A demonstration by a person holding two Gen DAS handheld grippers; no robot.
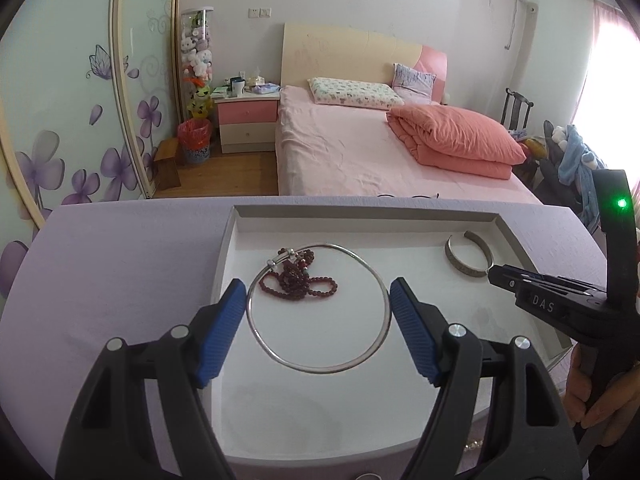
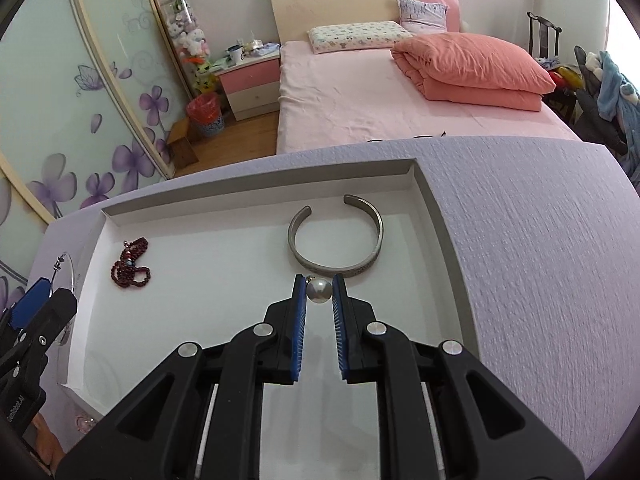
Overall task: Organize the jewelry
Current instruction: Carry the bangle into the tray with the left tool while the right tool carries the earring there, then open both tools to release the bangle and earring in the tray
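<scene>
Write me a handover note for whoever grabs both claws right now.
Left claw: closed across the large silver hoop, which appears lifted over the left part of the white tray.
Right claw: shut on a pearl piece, just in front of the silver cuff.
Done: the red bead string and the cuff lie in the tray.
Left: set down the pearl and the hoop, probably in the tray, clear of the beads and the cuff.
</scene>
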